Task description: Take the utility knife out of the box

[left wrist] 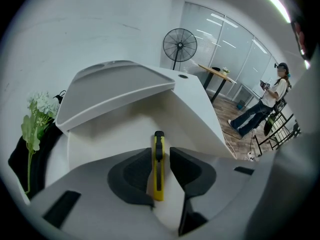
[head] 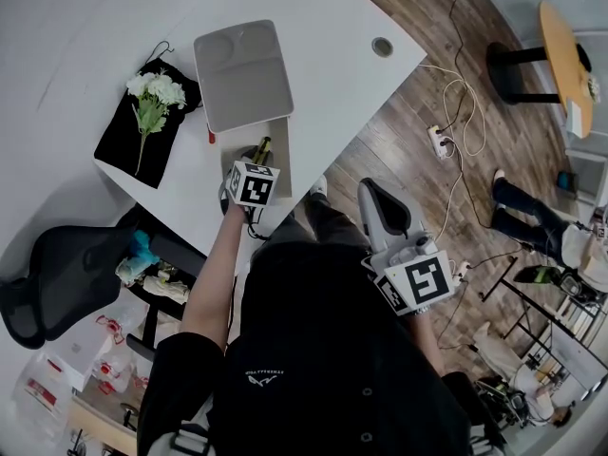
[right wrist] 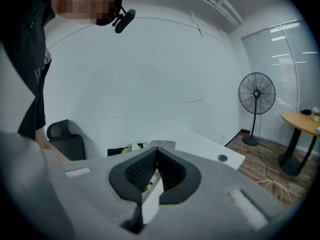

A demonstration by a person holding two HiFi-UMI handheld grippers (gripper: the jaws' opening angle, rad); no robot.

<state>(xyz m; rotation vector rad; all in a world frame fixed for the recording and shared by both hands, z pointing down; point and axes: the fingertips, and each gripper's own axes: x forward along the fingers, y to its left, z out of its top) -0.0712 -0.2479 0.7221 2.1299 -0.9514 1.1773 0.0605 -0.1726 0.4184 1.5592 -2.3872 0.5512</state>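
A yellow and black utility knife (left wrist: 158,166) lies in the open grey box (head: 258,141) on the white table (head: 332,36). The box's lid (head: 242,72) stands raised behind it. My left gripper (left wrist: 160,171) is down in the box, its jaws open only narrowly on either side of the knife. The left pad is against the knife and a thin gap shows at the right pad. In the head view the knife (head: 262,148) pokes out ahead of the left gripper's marker cube (head: 253,184). My right gripper (right wrist: 156,171) is shut and empty, held off the table over the wood floor (head: 427,160).
White flowers (head: 152,98) lie on a black cloth (head: 123,141) left of the box. A black office chair (head: 57,278) stands at the table's near left. Cables and a power strip (head: 439,141) lie on the floor. A person (left wrist: 272,96) stands far right near a round table and a fan (left wrist: 179,45).
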